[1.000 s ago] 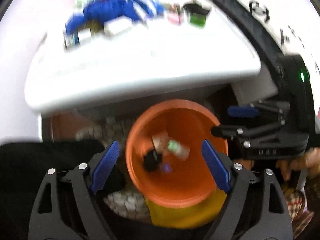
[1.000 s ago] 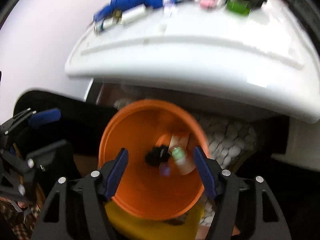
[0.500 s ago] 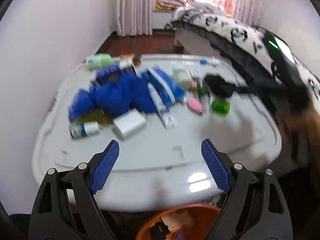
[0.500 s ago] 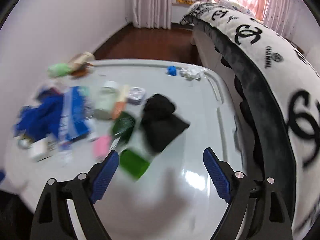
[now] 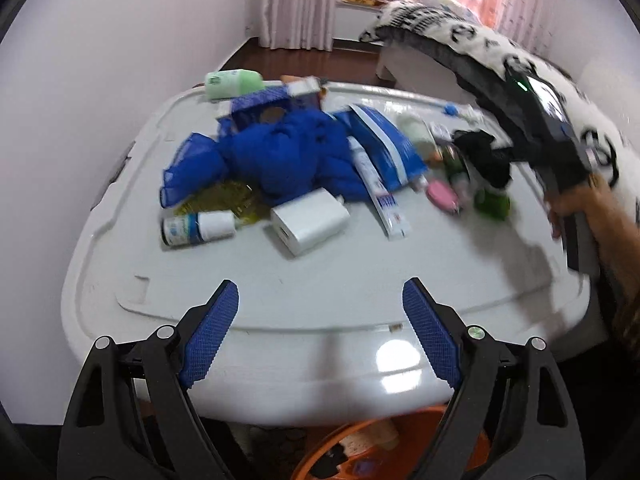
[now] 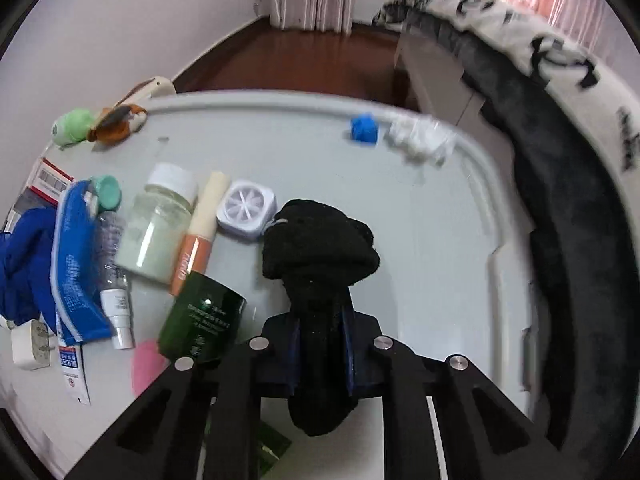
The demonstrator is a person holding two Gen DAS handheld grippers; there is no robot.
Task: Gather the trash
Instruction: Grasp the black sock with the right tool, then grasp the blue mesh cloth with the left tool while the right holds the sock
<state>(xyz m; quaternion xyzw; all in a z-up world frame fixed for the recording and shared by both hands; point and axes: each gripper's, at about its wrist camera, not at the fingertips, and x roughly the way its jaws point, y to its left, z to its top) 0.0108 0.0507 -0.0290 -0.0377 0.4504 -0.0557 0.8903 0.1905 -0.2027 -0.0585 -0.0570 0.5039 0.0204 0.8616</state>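
My right gripper (image 6: 322, 332) is shut on a black cloth (image 6: 316, 240), whose bunched end sticks out past the fingertips over the white table (image 6: 400, 184). In the left wrist view the same black cloth (image 5: 486, 156) sits at the table's far right, with a person's hand (image 5: 580, 204) on the gripper handle. My left gripper (image 5: 320, 292) hangs open above the table's near edge with nothing between its fingers. Below that edge shows the rim of an orange bin (image 5: 360, 452) with some scraps in it.
Across the table lie a blue cloth (image 5: 280, 152), a white charger (image 5: 308, 220), a toothpaste tube (image 5: 380, 196), a small bottle (image 5: 198, 228), a dark green bottle (image 6: 204, 320) and a pale jar (image 6: 160, 224). A blue cap (image 6: 364, 130) and a crumpled wrapper (image 6: 420, 140) sit at the far edge. A bed (image 6: 560, 160) borders the right side.
Both grippers swung up from over the orange bin to the table. The right gripper, open above the black cloth half a second ago, has closed on it.
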